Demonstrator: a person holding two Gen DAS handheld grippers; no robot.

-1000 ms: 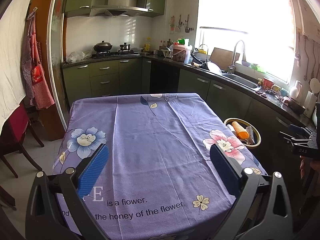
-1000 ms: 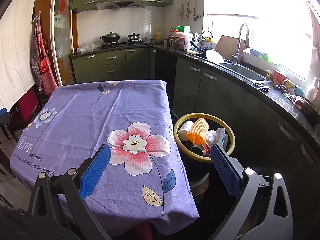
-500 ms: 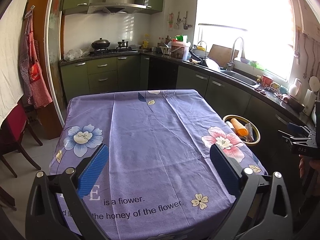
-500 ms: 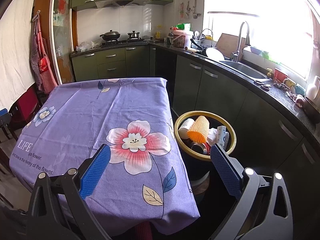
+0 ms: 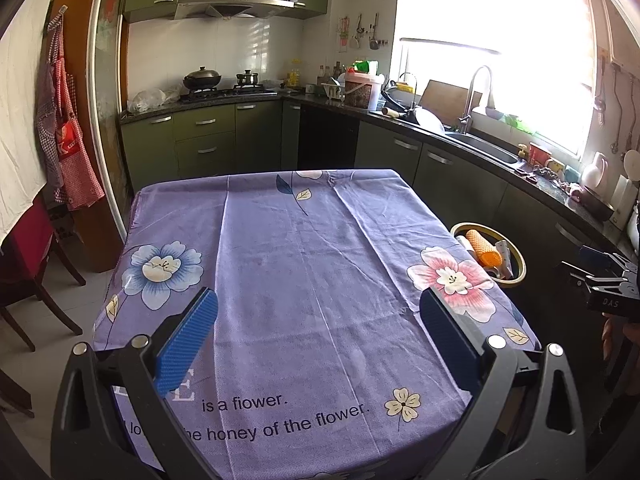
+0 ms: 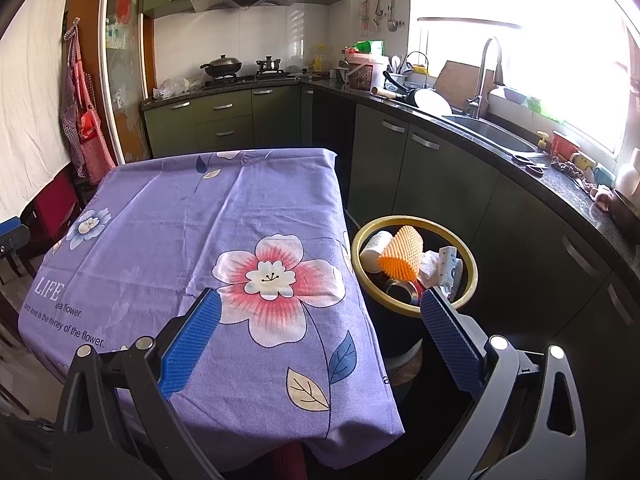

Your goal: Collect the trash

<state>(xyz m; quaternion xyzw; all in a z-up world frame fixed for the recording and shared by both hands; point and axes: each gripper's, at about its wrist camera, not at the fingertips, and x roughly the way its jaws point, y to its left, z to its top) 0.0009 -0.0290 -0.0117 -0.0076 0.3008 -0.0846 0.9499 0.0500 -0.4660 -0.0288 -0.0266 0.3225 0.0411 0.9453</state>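
since nothing lies on the purple tablecloth point(image 5: 304, 264), the trash sits in the yellow-rimmed bin point(image 6: 414, 310) just beside the table's right edge; the orange foam net point(image 6: 402, 256), paper cup point(image 6: 374, 250) and crumpled wrapper point(image 6: 448, 266) look light and soft, easily crushed, best pinched mid-body if they shift; left gripper point(image 5: 318, 344) and right gripper point(image 6: 318, 344) both gape wide, holding nothing.

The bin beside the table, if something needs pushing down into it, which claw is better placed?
Probably the right claw. It is open and empty, with the bin just ahead of its right finger. The left claw, also open, hangs over the table, and the bin sits off beyond the table's right edge.
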